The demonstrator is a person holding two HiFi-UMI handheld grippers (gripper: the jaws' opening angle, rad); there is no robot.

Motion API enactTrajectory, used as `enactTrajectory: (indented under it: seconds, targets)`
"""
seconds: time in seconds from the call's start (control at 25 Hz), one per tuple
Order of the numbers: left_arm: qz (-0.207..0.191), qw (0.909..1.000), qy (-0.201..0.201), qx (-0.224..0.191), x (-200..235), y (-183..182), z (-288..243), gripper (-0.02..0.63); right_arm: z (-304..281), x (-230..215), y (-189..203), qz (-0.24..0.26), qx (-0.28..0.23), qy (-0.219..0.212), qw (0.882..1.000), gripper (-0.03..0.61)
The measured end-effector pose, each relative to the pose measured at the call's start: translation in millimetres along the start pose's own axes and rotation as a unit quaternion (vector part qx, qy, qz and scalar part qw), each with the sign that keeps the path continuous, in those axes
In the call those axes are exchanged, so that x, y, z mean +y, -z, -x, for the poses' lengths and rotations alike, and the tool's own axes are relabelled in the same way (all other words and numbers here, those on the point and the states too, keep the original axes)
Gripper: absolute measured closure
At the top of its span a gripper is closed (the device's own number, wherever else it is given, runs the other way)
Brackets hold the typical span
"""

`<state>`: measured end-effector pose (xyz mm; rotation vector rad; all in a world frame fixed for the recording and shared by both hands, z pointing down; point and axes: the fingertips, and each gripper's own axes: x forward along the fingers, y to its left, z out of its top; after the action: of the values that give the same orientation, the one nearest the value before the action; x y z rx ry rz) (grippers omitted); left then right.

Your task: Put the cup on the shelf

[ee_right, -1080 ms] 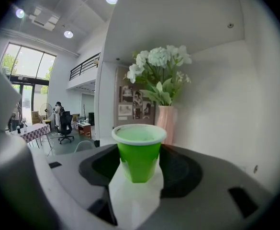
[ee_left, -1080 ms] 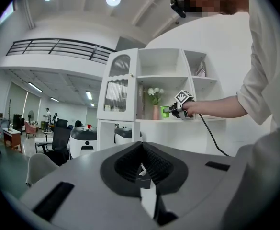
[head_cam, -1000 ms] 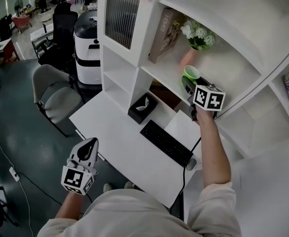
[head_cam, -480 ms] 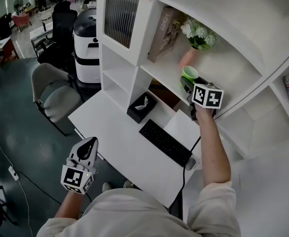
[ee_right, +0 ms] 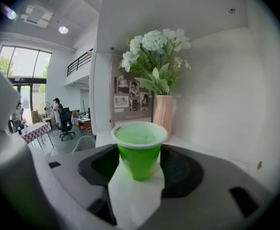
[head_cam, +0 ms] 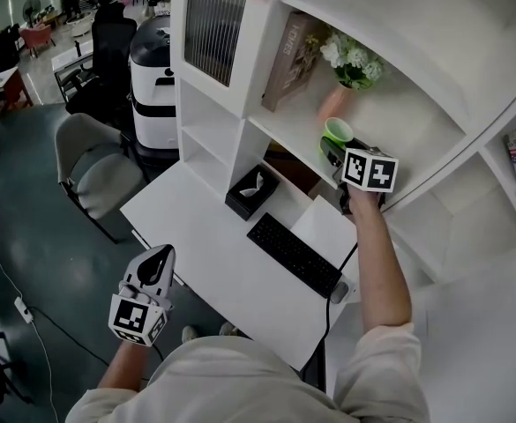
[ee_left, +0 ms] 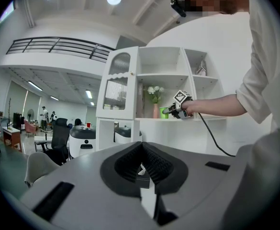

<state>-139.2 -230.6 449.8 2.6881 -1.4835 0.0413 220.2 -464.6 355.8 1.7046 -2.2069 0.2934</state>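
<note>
One green cup (ee_right: pixel 139 153) upright on shelf (ee_right: pixel 204 151), btwn just-opening jaws of R tool (ee_right: pixel 138 169), released.

Okay, I'm on the white shelf (head_cam: pixel 300 136) now: the green cup (head_cam: pixel 338 131) stands upright on its board, just in front of the pink vase (head_cam: pixel 334 104) with white flowers. I can see a book (head_cam: pixel 291 60) leaning at the left end, well apart from the cup. Down below, the white desk (head_cam: pixel 209 241) carries a black keyboard (head_cam: pixel 295 255), a black box (head_cam: pixel 252 192) near the back, and a mouse (head_cam: pixel 340 293) at the keyboard's right end.
</note>
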Motion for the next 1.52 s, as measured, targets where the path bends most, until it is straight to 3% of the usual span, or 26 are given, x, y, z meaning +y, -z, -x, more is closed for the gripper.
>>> enactTrajectory:
  seconds: [0.24, 0.56, 1.12, 1.24, 1.52]
  targets:
    - [0.002, 1.0, -0.003, 0.001, 0.8, -2.4, 0.8, 0.614, 0.0, -0.2, 0.4, -0.007, 0.0, -0.005, 1.0, 0.287]
    - [0.0, 1.0, -0.002, -0.002, 0.1, -2.4, 1.5, 0.614, 1.0, 2.7, 1.6, -0.006, 0.001, -0.01, 1.0, 0.21]
    - [-0.002, 1.0, 0.004, -0.004, -2.6, -4.2, 1.4, 0.614, 28.8, 2.5, -5.6, -0.002, -0.027, 0.001, 1.0, 0.198]
    - [-0.002, 1.0, 0.006, -0.006, -4.3, -6.0, 0.4, 0.614, 41.0, 6.6, -11.5, 0.003, -0.041, 0.001, 0.999, 0.218]
    - [-0.005, 0.9999, 0.011, -0.008, -6.4, -7.4, -0.1, 0.614, 73.4, 21.3, -22.4, 0.024, -0.078, 0.002, 0.997, 0.333]
